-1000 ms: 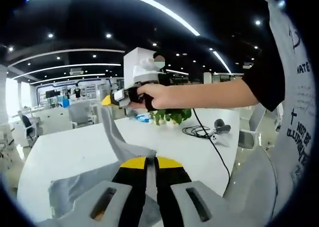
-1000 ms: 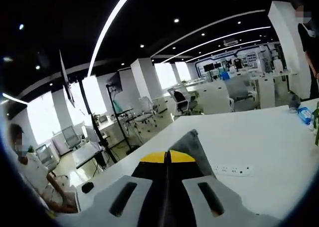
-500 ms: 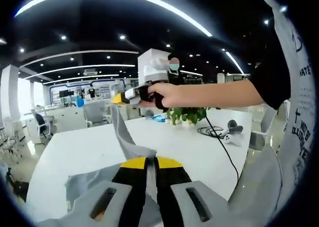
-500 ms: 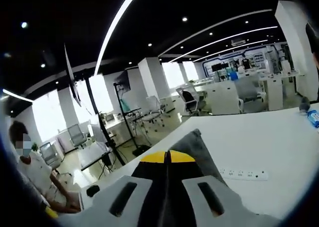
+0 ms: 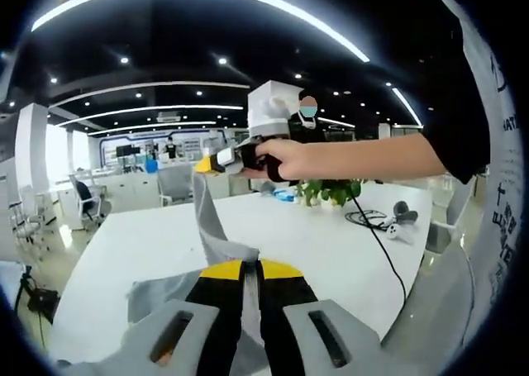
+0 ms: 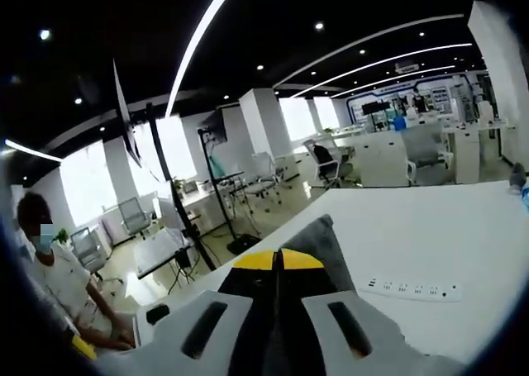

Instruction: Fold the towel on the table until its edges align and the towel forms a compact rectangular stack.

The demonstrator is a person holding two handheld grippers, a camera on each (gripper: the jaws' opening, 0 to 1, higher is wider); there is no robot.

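In the left gripper view, the left gripper (image 5: 250, 268) pinches the grey towel (image 5: 211, 231) low in the middle. The right gripper (image 5: 216, 161), upper middle, holds another corner up above the white table (image 5: 149, 235). In the right gripper view its jaws are pressed together on the towel (image 6: 318, 240).

Towel (image 5: 216, 242): lower portion hidden behind left gripper (image 5: 250, 267), lower centre. Towel corner behind right gripper (image 6: 278, 259): mostly hidden.

Both grippers, left gripper (image 5: 250, 268) and right gripper (image 6: 278, 259), seem clamped closed, right hand (image 5: 277, 159) raised.
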